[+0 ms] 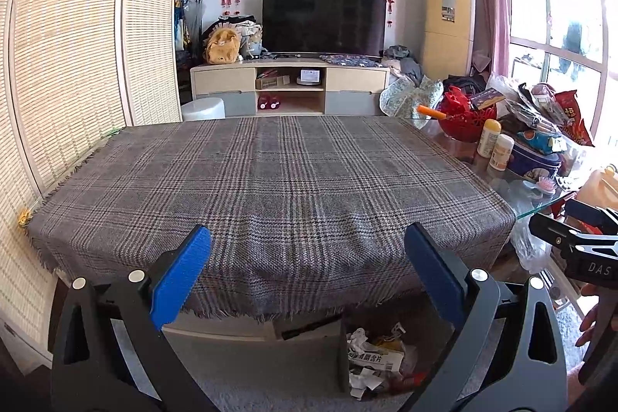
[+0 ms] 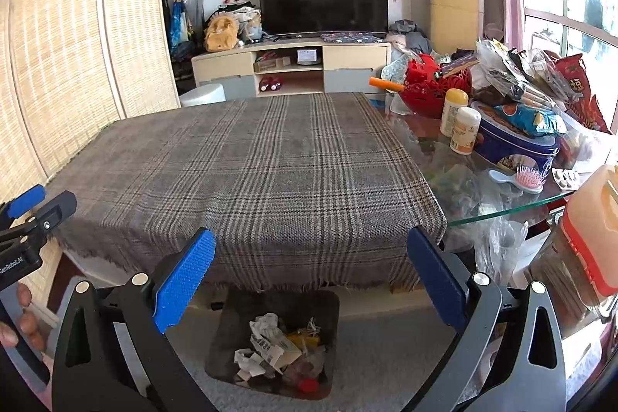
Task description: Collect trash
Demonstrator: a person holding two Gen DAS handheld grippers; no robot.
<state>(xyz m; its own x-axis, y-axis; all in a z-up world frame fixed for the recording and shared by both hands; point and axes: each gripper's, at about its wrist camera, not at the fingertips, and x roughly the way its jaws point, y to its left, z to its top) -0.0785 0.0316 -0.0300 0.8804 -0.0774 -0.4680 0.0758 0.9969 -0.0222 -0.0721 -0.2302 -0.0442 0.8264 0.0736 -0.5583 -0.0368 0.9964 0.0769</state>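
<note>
Risk: I'm holding both claws, left gripper (image 1: 308, 259) and right gripper (image 2: 311, 259), spread empty above the dark paper-filled bin (image 2: 270, 342), nudging could tip it.

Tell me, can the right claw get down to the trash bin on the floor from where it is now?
Probably yes. The right claw is open and empty, held over the near edge of the plaid cloth, and the trash bin sits open-topped on the floor just below and ahead of it, with nothing between them.

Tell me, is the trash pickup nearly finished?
It looks nearly done: the bin on the floor holds crumpled paper and wrappers, and the cloth shows no litter. Both grippers, left and right, are open and hold nothing. Nothing obvious remains.
</note>
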